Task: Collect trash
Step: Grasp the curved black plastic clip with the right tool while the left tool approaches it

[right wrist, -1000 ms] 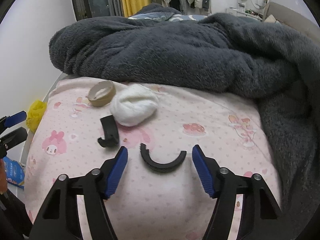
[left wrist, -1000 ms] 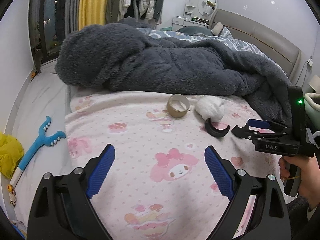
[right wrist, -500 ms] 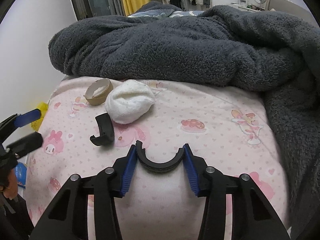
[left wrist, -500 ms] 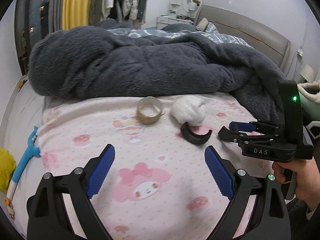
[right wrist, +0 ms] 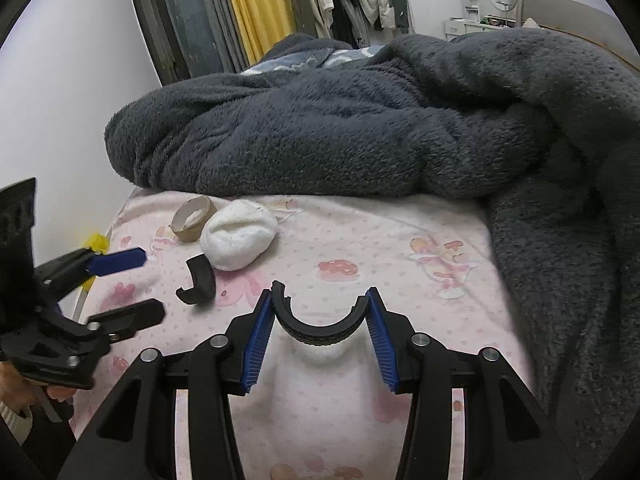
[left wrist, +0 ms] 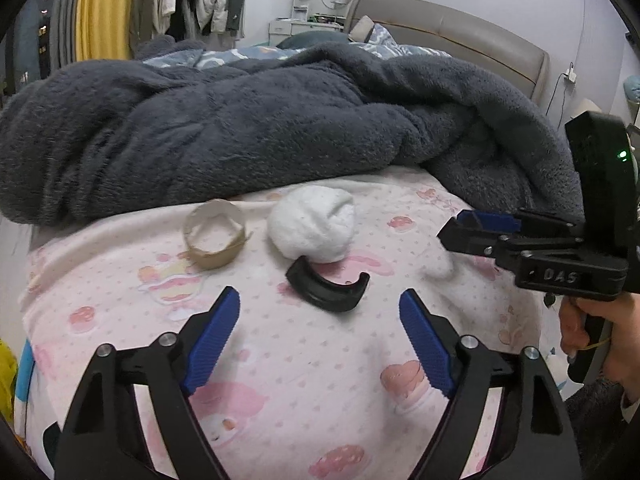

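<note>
On the pink patterned bed sheet [left wrist: 280, 360] lie a brown cardboard tape core [left wrist: 214, 236], a white crumpled wad [left wrist: 312, 222] and a black curved plastic piece [left wrist: 328, 288]. My left gripper [left wrist: 320, 336] is open, just short of that black piece. My right gripper [right wrist: 320, 334] is shut on a second black curved piece [right wrist: 320, 326] and holds it just above the sheet. The right wrist view also shows the first black piece [right wrist: 198, 282], the wad [right wrist: 238, 240], the core [right wrist: 192, 218] and the left gripper [right wrist: 126, 288].
A bulky dark grey fleece blanket [left wrist: 240, 128] lies across the bed behind the trash and down the right side [right wrist: 560, 240]. The bed's left edge drops to the floor, where something yellow [right wrist: 98, 242] lies. A headboard [left wrist: 460, 40] stands far back.
My right gripper closed on the black curved piece and lifted it slightly. My left gripper moved forward and right, towards the other black piece, still open.
</note>
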`<state>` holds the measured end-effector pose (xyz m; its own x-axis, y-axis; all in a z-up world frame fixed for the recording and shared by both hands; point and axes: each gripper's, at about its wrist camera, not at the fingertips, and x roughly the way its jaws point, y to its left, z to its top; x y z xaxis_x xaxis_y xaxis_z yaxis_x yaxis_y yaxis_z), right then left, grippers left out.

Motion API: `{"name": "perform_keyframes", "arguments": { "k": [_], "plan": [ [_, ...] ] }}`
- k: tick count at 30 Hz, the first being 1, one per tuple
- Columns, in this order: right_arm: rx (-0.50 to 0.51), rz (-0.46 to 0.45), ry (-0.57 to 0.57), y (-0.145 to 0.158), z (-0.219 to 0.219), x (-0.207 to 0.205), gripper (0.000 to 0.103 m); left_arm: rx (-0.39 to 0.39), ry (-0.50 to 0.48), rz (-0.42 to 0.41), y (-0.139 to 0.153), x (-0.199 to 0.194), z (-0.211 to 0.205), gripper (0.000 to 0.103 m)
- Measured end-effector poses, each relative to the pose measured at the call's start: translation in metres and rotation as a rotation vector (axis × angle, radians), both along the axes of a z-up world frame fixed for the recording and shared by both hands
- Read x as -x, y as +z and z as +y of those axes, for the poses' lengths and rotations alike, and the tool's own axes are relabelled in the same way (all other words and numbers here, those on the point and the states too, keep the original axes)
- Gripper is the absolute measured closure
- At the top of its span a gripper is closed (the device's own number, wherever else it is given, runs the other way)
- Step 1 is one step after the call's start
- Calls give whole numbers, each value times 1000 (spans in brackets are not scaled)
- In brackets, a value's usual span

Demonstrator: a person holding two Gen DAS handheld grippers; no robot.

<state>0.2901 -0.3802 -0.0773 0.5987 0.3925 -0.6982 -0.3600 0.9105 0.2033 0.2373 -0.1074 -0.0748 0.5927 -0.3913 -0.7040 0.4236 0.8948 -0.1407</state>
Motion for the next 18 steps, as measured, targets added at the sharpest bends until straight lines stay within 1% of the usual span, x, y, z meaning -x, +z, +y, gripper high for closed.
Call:
{"name": "perform_keyframes", "arguments": {
  "k": [5, 7, 9, 11, 14, 16, 18],
  "plan": [
    [-22, -2, 0, 2, -9, 2, 56, 15, -2, 31, -9, -10, -6, 23],
    [-27, -5, 0, 2, -11, 3, 56, 20, -1, 43, -12, -14, -6, 26],
    [-31, -6, 1, 3, -13, 3, 56, 33, 0, 57, -16, -18, -6, 31],
    [-34, -6, 2, 3, -15, 3, 56, 41, -1, 67, -18, -22, -5, 32],
    [-36, -5, 3, 2, -17, 3, 56, 53, -2, 83, -22, -27, -5, 38],
    [-37, -3, 4, 2, -17, 3, 56, 58, -4, 85, -22, -29, -5, 38],
    [-37, -4, 5, 2, -18, 3, 56, 62, -9, 89, -23, -31, -6, 40]
  ]
}}
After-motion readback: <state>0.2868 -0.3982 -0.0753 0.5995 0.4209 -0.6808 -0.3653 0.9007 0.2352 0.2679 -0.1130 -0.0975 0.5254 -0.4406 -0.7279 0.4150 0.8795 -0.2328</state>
